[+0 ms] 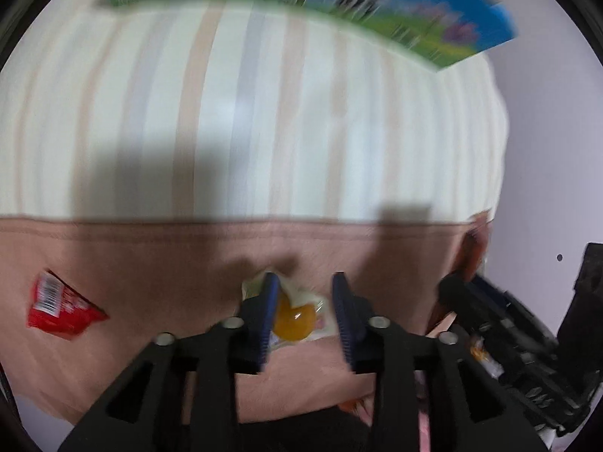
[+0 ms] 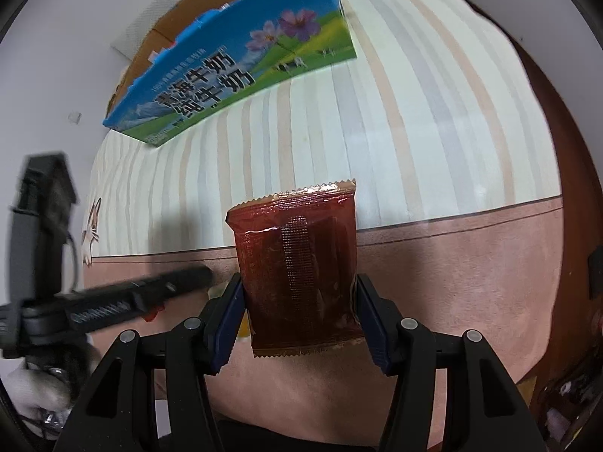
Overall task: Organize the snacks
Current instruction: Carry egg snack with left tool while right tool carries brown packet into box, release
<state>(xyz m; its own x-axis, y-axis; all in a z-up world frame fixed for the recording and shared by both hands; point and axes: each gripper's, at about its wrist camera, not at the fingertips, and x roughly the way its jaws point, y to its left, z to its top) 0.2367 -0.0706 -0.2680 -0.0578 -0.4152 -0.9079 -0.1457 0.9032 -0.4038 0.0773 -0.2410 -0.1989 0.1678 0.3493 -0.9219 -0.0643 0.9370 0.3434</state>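
Note:
My left gripper (image 1: 307,301) is shut on a small clear jelly cup (image 1: 294,320) with a yellow filling, held just above the pink cloth. My right gripper (image 2: 298,280) is shut on a dark red snack packet (image 2: 297,263), which stands upright between the blue pads. A bright red packet (image 1: 60,307) lies on the pink cloth at the left. An open blue and green milk carton box (image 2: 233,64) stands at the far side of the striped cloth. One of the left gripper's fingers (image 2: 173,282) reaches in from the left in the right wrist view.
A cream striped cloth (image 2: 414,132) with a pink border (image 2: 471,263) covers the table. A brown table edge (image 2: 580,226) shows at the right. White wall or floor lies beyond the cloth. The left wrist view is blurred.

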